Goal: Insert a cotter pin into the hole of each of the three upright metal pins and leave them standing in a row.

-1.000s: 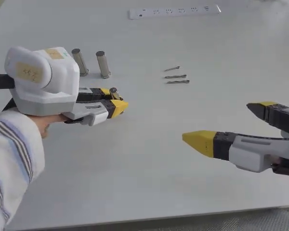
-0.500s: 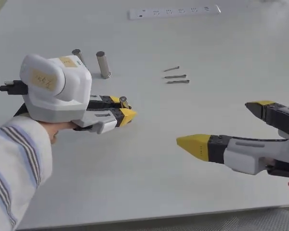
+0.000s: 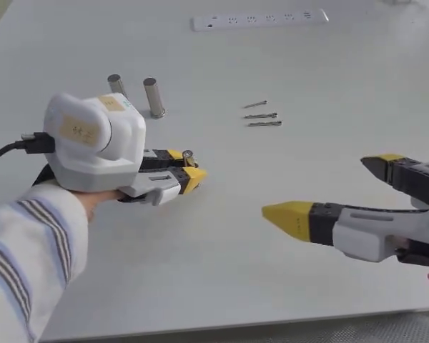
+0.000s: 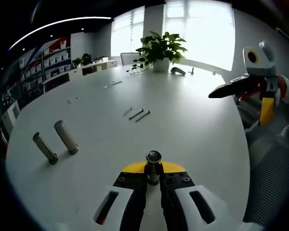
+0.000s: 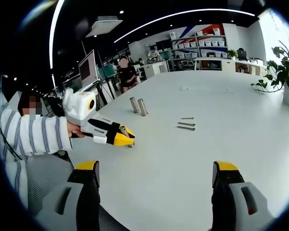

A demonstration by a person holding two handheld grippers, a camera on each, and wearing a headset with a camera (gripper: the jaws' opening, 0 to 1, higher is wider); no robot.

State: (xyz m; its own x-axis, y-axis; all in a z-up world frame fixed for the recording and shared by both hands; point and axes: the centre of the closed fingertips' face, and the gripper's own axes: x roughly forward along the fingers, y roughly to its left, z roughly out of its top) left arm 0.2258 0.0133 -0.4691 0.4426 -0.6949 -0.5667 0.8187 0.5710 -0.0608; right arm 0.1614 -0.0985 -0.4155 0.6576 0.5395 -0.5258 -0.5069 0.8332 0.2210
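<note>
Near right, the right tongs (image 3: 319, 187) hang spread wide and empty above the worktop (image 3: 222, 264). At left, the left tongs (image 3: 189, 166), clenched on one metal pin (image 4: 153, 166), have carried it nearer and rightward, away from the two standing pins (image 3: 154, 97), probably readying it for insertion. Farther off, three cotter pins (image 3: 263, 114) lie untouched.
</note>
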